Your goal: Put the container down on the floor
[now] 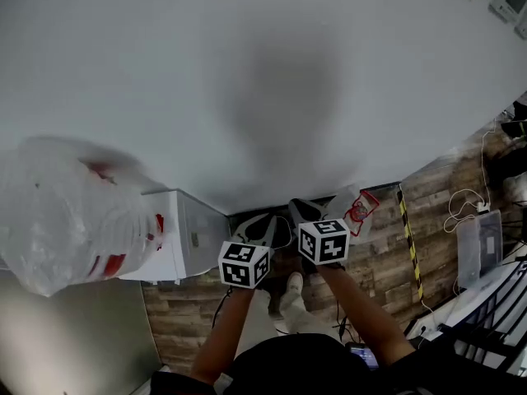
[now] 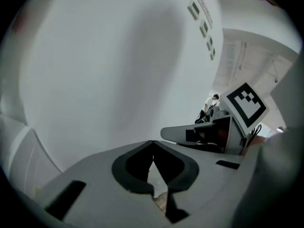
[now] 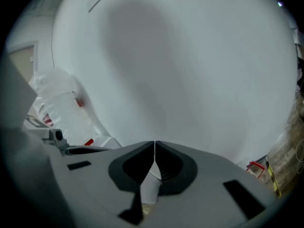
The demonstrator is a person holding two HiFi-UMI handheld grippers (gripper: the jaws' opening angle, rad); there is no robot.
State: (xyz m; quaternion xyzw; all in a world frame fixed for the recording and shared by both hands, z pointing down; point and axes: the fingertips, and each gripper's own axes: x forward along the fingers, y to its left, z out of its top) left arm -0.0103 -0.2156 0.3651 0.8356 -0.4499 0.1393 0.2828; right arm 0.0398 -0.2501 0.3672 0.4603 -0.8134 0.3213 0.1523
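Both grippers are held low in front of a white wall, over the wood floor. My left gripper is shut, its jaw tips touching with nothing between them. My right gripper sits close beside it, also shut and empty. A white box-like container stands on the floor against the wall, left of the grippers and apart from them. A crumpled white plastic bag with red print looms over its left side, and shows again in the right gripper view.
A small clear packet with red print leans against the wall to the right. A yellow-and-black tape strip runs across the floor. Further right lie a translucent flat box, cables and dark frames. The person's foot is below the grippers.
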